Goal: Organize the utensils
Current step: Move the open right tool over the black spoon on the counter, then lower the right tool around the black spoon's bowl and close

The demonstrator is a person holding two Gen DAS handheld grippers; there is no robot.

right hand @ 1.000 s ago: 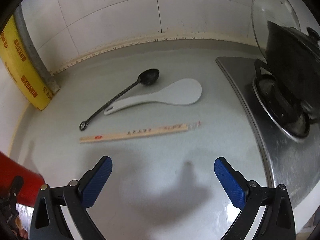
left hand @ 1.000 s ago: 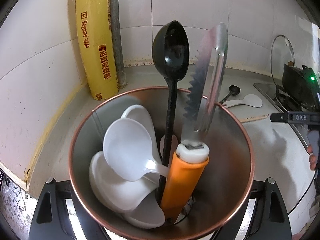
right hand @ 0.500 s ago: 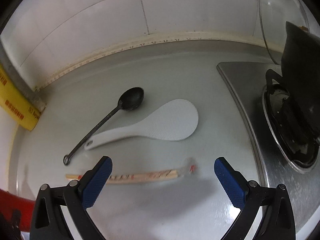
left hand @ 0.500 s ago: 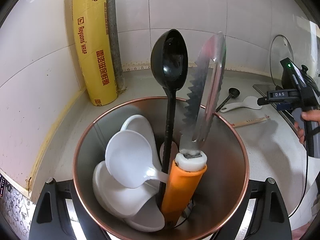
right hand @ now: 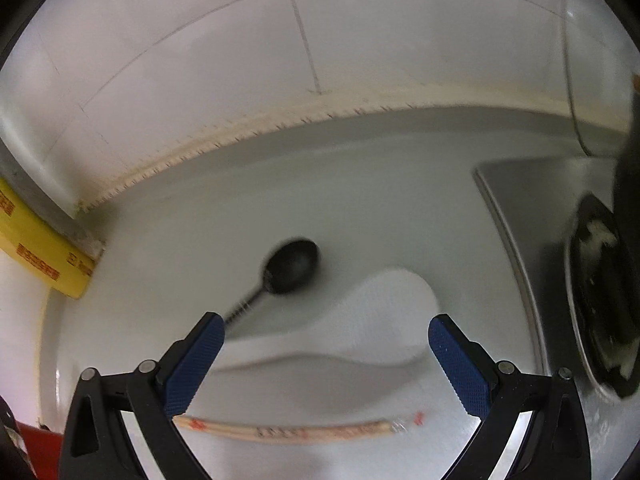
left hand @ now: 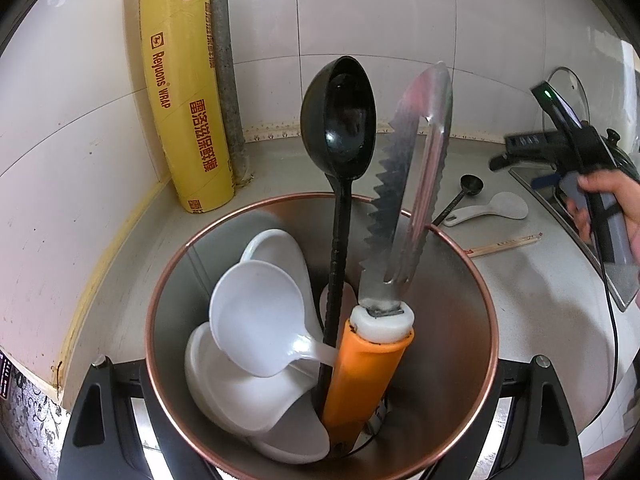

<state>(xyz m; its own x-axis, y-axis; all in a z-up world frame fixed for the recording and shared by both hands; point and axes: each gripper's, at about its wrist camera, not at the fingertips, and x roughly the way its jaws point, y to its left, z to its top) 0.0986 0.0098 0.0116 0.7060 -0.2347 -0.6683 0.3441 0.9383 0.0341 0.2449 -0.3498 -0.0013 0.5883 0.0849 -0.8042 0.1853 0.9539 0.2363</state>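
My left gripper holds a steel utensil cup [left hand: 452, 320] with a copper rim between its jaws. In the cup stand a black ladle [left hand: 340, 120], an orange-handled serrated slicer [left hand: 404, 184] and several white spoons [left hand: 256, 312]. On the counter lie a small black spoon [right hand: 292, 268], a white rice paddle [right hand: 360, 320] and wrapped chopsticks [right hand: 300, 432]; all three also show in the left wrist view, at its right [left hand: 492, 210]. My right gripper [right hand: 326, 364] is open, low over the paddle, its blue pads [right hand: 460, 368] on either side of it.
A yellow cling-wrap box [left hand: 180, 92] leans in the tiled corner beside a grey pipe. A gas stove with a black pot [right hand: 608, 300] and a glass lid [left hand: 568, 100] stands at the right. A red object [right hand: 36, 452] is at the lower left.
My right gripper has moved forward and down toward the black spoon and rice paddle, staying open. The left gripper has lifted and tilted slightly with the cup.
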